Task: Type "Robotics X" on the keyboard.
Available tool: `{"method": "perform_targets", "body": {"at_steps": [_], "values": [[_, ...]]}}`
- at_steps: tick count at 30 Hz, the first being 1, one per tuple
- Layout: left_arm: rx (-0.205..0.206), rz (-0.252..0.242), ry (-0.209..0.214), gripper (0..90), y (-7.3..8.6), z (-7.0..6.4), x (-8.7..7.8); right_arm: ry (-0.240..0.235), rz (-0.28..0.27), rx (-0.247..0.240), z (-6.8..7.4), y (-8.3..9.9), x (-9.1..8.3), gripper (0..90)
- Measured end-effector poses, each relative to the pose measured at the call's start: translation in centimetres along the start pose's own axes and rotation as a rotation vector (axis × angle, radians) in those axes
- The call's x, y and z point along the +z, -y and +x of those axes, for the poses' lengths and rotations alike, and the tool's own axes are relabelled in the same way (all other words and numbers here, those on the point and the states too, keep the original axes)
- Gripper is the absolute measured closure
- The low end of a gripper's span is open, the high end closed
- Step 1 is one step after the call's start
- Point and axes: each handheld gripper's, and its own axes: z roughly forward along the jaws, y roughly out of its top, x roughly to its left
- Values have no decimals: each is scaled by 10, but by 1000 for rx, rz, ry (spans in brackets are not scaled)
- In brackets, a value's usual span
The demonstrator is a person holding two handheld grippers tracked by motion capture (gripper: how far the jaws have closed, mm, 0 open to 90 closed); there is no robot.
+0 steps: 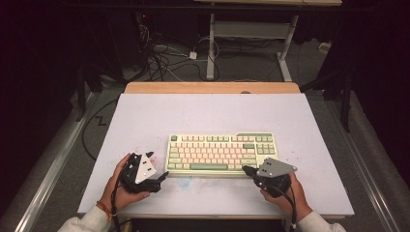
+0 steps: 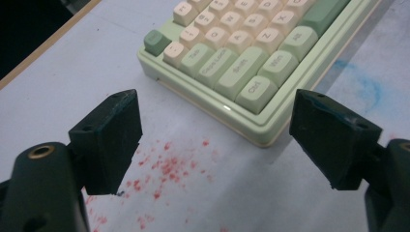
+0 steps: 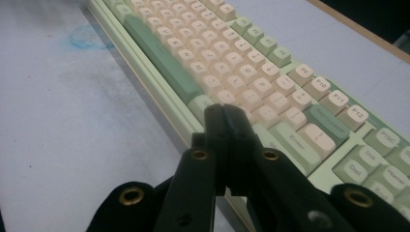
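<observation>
A pale green keyboard [image 1: 220, 153] with cream and green keys lies in the middle of the white table [image 1: 145, 116]. My left gripper [image 1: 158, 167] rests on the table just off the keyboard's front left corner, jaws wide open with nothing between them; its view shows that corner of the keyboard [image 2: 251, 63] ahead. My right gripper [image 1: 245, 169] sits at the keyboard's front edge towards the right, jaws pressed together and empty. From its view the tips [image 3: 225, 113] hover over the bottom key row of the keyboard [image 3: 251, 77].
Red speckles [image 2: 167, 166] mark the table by the left gripper, and a blue smudge [image 3: 87, 36] lies in front of the keyboard. A wooden strip [image 1: 212, 87] borders the far edge. Cables [image 1: 164, 58] and table legs stand on the floor beyond.
</observation>
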Motion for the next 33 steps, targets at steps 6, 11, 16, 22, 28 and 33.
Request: {"method": "perform_targets", "body": {"at_steps": [6,11,16,22,28,33], "values": [[-9,7,15,178,5,-1,-3,-6,17,6,-4,-11,18,900],[-2,13,24,178,4,-3,-1,-9,22,-1,-6,-24,33,900],[1,18,29,178,4,-2,1,-20,35,-3,-10,-33,48,900],[2,14,35,178,2,-1,4,-12,48,-3,-15,-41,61,900],[11,27,35,178,2,-2,7,-11,61,3,-18,-45,67,900],[9,29,35,178,3,-1,6,-9,71,5,-19,-50,74,900]]}}
